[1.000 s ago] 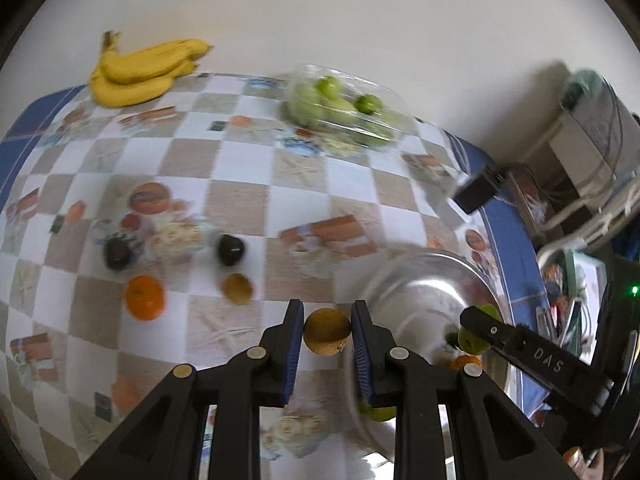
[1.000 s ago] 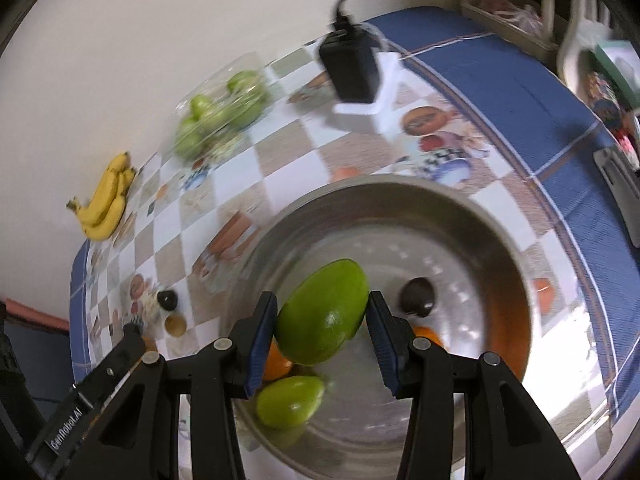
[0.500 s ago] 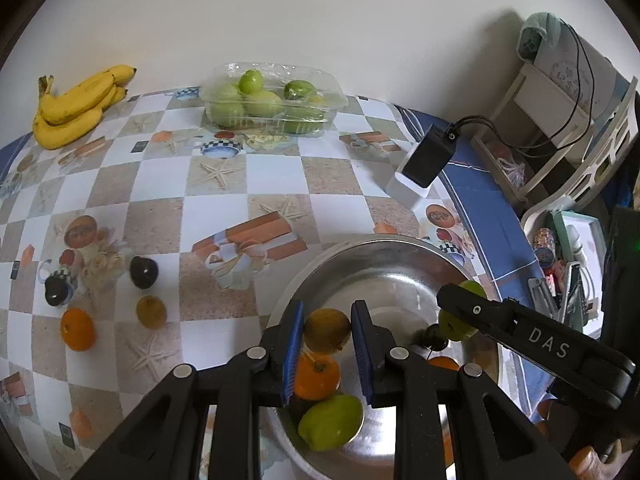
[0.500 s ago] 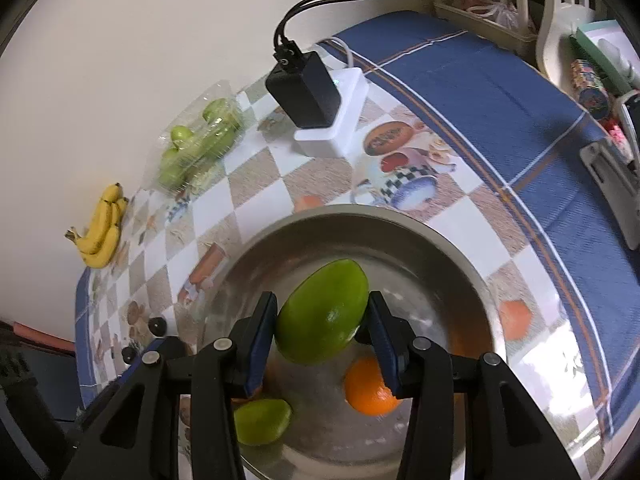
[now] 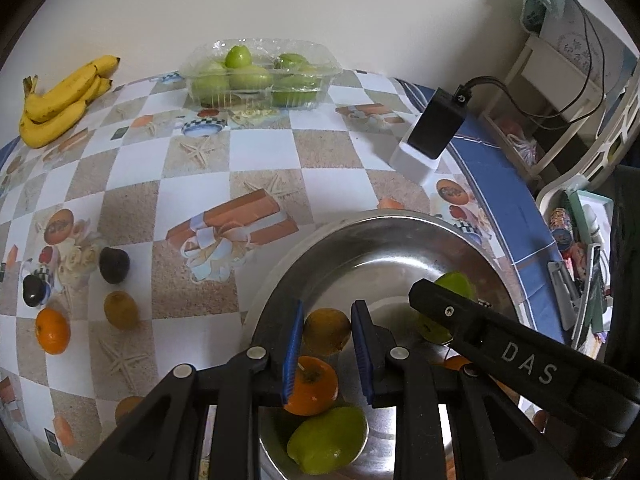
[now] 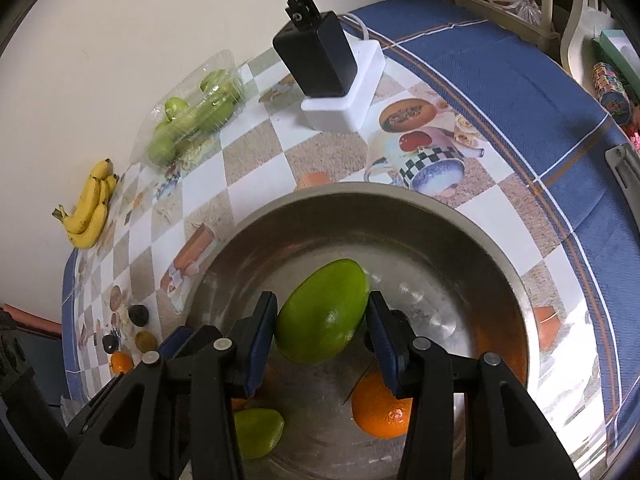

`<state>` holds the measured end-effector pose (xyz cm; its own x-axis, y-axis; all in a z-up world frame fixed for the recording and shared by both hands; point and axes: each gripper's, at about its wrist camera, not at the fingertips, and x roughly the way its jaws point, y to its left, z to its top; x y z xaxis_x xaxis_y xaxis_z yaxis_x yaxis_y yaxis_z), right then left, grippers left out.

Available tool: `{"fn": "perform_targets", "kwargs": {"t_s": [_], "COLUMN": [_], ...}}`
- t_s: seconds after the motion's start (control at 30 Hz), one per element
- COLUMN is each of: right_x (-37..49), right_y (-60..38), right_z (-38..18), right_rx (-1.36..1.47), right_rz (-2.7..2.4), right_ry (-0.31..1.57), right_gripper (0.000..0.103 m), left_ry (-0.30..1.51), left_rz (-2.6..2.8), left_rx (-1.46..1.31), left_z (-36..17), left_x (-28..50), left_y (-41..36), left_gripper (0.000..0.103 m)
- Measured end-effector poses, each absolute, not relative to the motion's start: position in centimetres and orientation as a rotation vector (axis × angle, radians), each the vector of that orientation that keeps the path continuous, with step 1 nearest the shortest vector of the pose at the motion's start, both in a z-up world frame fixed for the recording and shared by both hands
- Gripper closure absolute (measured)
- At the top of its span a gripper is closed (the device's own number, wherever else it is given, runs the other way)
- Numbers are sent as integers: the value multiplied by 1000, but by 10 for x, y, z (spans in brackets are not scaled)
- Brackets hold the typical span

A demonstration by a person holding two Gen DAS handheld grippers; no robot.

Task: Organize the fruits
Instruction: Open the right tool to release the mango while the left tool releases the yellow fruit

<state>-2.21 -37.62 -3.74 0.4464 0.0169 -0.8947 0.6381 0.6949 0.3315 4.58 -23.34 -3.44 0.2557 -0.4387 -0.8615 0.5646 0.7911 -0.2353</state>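
Observation:
My left gripper [image 5: 326,344] is shut on a small brownish-yellow fruit [image 5: 326,330], held over the steel bowl [image 5: 384,232]. Below it in the bowl lie an orange [image 5: 314,386] and a green mango [image 5: 328,444]. My right gripper [image 6: 322,322] is shut on a large green mango [image 6: 322,312] above the same steel bowl [image 6: 400,208], which also holds an orange [image 6: 380,412] and a smaller green mango [image 6: 256,432]. In the left wrist view the right gripper's black arm crosses the bowl at lower right, with its mango [image 5: 454,284] peeking behind it.
On the checked tablecloth left of the bowl lie two dark fruits [image 5: 114,266], a brownish fruit [image 5: 120,310] and an orange [image 5: 52,330]. Bananas [image 5: 60,108] and a clear tub of green fruit [image 5: 256,74] sit by the wall. A black adapter on a white block [image 5: 434,132] stands behind the bowl.
My left gripper carried the brownish fruit rightward from over the cloth to above the bowl and lower. My right gripper sank slightly toward the bowl with the mango still held.

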Motion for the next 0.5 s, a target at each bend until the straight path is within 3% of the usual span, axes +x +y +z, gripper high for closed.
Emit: {"fn": "perform_targets", "kwargs": {"t_s": [0.5], "right_x": [-20], "right_y": [-373], "right_z": [-38], "right_rx": [706], "right_rz": [-439], "right_ry": [1073], "right_gripper": [54], "left_ry": [1145], "left_rz": [-669], "left_rx": [151], "left_z": [-42], "left_x": [46], "left_y": [-234], "left_gripper": [74]}}
